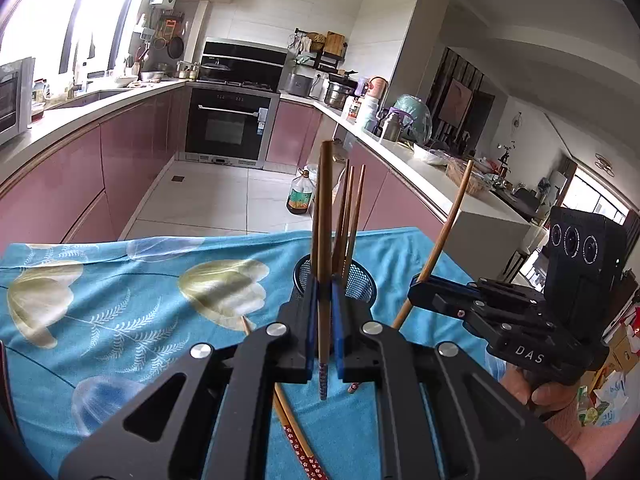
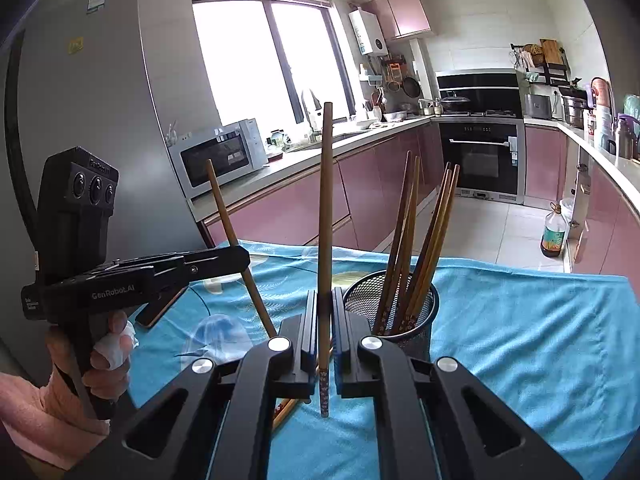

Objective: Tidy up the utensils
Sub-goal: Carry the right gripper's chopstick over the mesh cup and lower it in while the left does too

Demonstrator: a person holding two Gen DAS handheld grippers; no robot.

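Two tongs, left (image 1: 324, 312) and right (image 2: 325, 316), each pinch one light, stiff, slippery chopstick (image 1: 325, 240) low on its shaft, beside the mesh holder (image 2: 420, 300).

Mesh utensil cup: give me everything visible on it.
The mesh utensil cup is a round black holder of what looks like wire mesh with a solid rim, standing upright on the blue floral tablecloth. Several brown chopsticks stand in it, patterned ends down, leaning against the rim and fanned to the right. It sits just beyond both grippers' fingertips; neither gripper touches it. Its base is hidden behind the gripper in both views.
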